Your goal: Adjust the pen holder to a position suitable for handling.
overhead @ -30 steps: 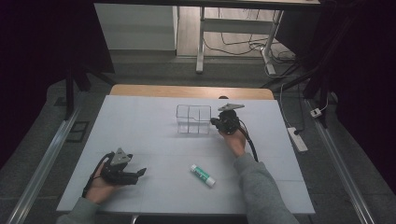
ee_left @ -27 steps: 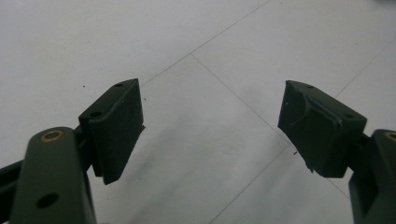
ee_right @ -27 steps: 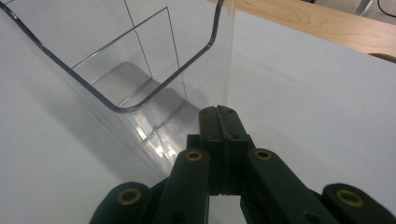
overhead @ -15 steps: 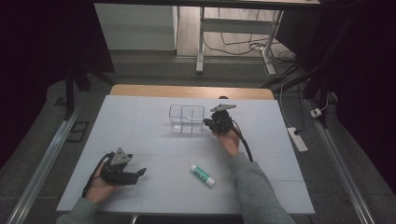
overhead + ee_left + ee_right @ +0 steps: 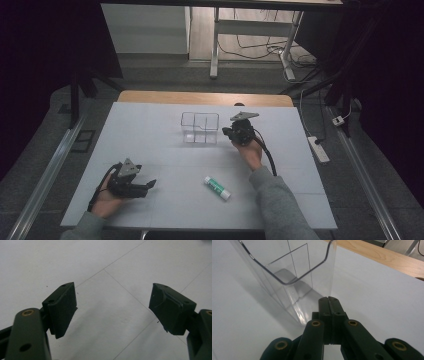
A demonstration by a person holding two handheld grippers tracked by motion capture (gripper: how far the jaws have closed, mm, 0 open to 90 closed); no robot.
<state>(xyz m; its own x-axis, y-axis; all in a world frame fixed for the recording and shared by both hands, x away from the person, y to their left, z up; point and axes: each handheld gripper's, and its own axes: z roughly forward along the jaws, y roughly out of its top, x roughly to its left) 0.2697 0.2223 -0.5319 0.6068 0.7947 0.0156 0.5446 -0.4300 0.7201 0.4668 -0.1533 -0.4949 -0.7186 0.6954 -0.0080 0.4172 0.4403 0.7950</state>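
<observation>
A: Start at the right claw (image 5: 328, 300). How do its jaws stand?

B: Pressed flat together with no gap, in the right gripper view. Their tips sit at the near lower corner of a clear plastic organizer box (image 5: 292, 272), right against its wall edge. I cannot tell whether a thin bit of the wall is pinched between them.

A: And from above?

B: In the high view the right claw (image 5: 229, 133) is just beside the right side of the clear plastic organizer box (image 5: 200, 128), which stands upright toward the far edge of the tabletop (image 5: 150, 130), about midway along it. The box is split into compartments by inner walls, and they look empty. The person's right hand (image 5: 250, 150) holds the tool, a grey sleeve (image 5: 280, 205) running back to the near edge.

A: The left claw?

B: In the left gripper view the left claw (image 5: 112, 306) has its jaws spread wide, bare white tabletop (image 5: 105, 265) between them, nothing held. From above, the left claw (image 5: 147, 186) lies low near the near left corner, pointing right, in the person's left hand (image 5: 107, 197).

A: Anything else?

B: A glue stick (image 5: 217, 187), white with a green label, lies on its side near the near edge, between the two hands and well apart from the box.
</observation>
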